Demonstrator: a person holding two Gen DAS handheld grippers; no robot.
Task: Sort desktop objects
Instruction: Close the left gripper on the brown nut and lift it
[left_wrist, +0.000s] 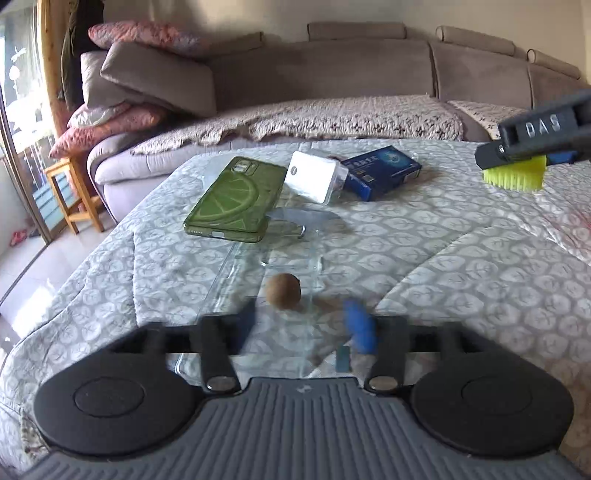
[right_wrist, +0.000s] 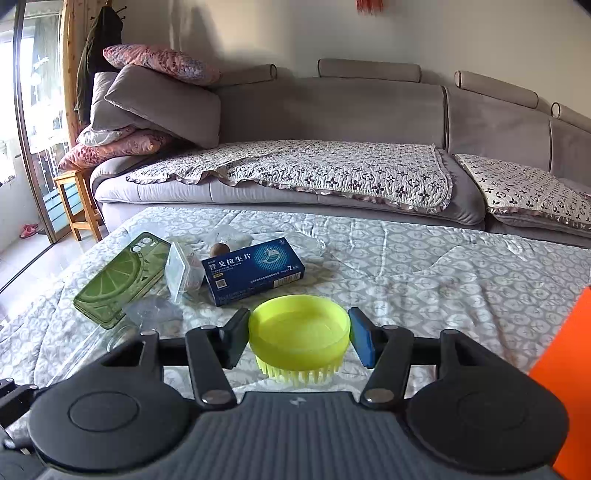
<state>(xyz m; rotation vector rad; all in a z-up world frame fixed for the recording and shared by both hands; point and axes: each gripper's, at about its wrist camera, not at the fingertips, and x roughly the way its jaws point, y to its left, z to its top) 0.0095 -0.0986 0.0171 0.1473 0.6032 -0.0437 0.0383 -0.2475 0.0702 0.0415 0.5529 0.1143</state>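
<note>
My left gripper (left_wrist: 303, 326) stands open low over a clear plastic tray (left_wrist: 273, 266) on the quilted table. A small brown ball (left_wrist: 283, 295) lies in the tray just past the blue fingertips (left_wrist: 360, 328), and neither pad touches it. My right gripper (right_wrist: 299, 334) is shut on a round yellow-green bristle brush (right_wrist: 299, 321), held bristles down above the table. In the left wrist view the same brush (left_wrist: 515, 175) hangs at the far right under the right gripper (left_wrist: 517, 155).
Beyond the tray lie a green lemon-print phone case (left_wrist: 236, 201), a small clear box (left_wrist: 312, 177) and a blue medicine box (left_wrist: 382, 170). A grey sofa (right_wrist: 332, 110) runs behind the table. An orange thing (right_wrist: 565, 369) fills the right edge.
</note>
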